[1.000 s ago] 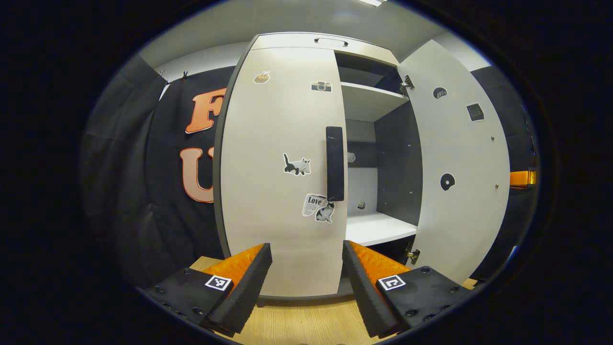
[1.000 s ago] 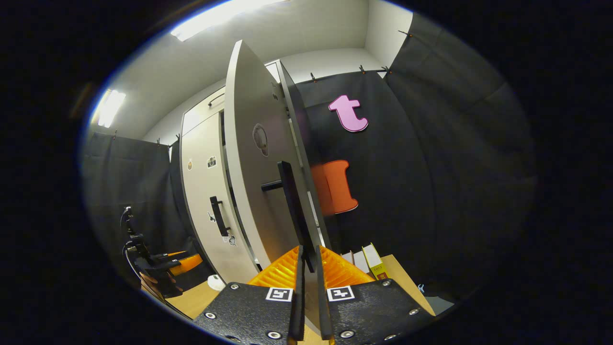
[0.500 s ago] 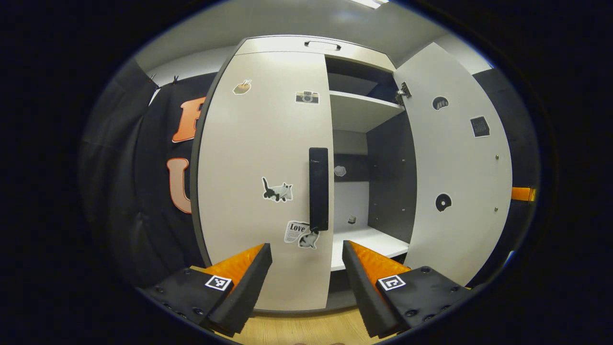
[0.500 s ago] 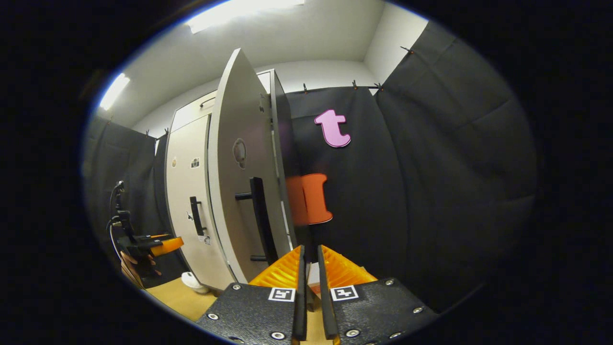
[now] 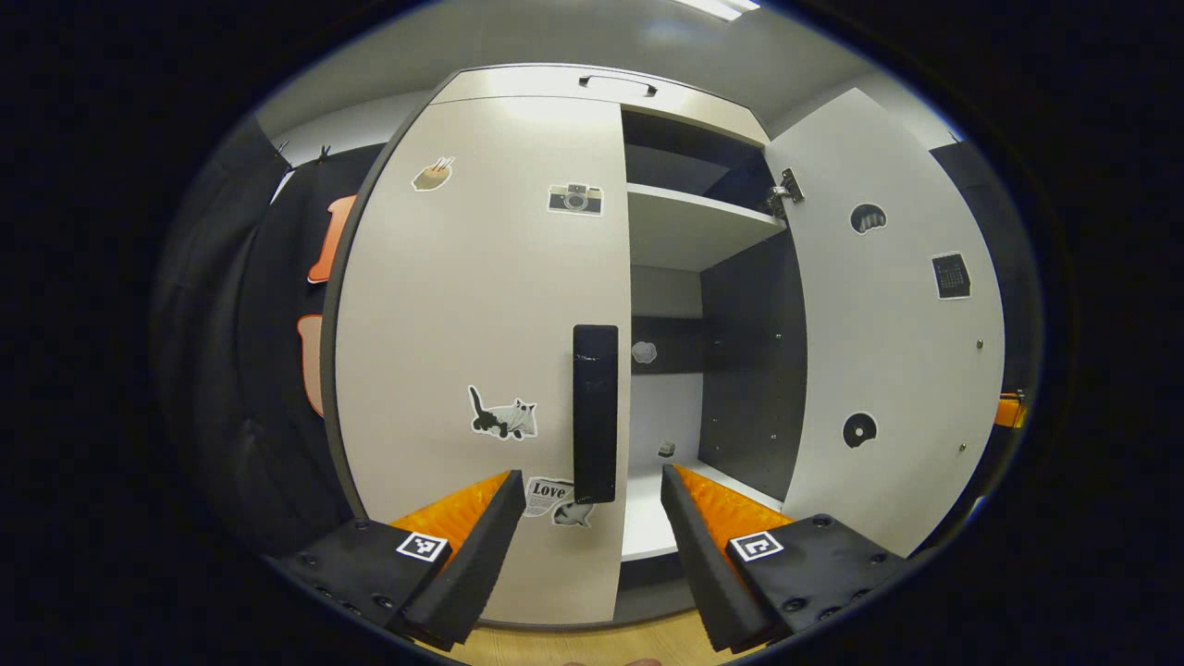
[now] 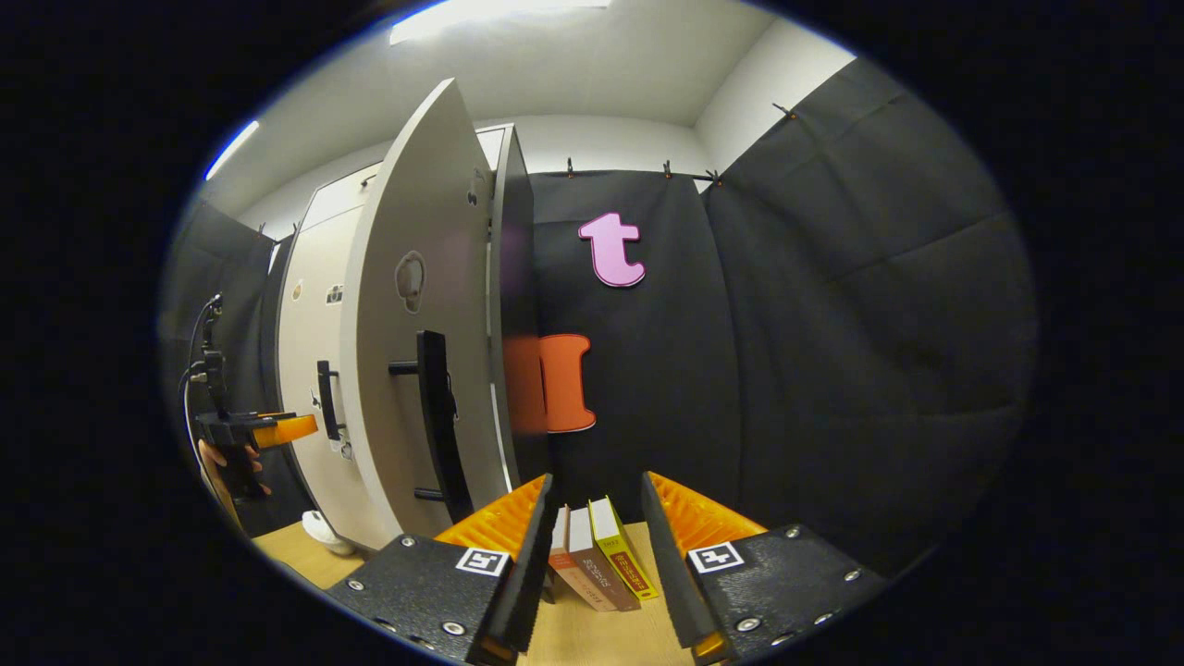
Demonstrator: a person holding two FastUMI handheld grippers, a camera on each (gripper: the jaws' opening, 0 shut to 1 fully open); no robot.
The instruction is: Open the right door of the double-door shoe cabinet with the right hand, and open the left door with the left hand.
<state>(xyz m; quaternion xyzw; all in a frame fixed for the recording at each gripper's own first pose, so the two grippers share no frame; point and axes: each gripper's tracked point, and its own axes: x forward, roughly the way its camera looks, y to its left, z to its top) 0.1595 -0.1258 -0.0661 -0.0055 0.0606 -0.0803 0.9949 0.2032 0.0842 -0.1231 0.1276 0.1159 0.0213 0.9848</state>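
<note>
The shoe cabinet (image 5: 638, 88) stands upright; its left door (image 5: 481, 305) is closed, with the long black handle (image 5: 595, 412) vertical at the door's inner edge. The right door (image 5: 888, 324) is swung wide, baring the shelves (image 5: 689, 222). The left gripper (image 5: 592, 546) is released, level, its gap framing the handle's lower end without touching. The right gripper (image 6: 592, 555) is released, clear of the right door handle (image 6: 435, 416), with books (image 6: 597, 555) beyond it.
</note>
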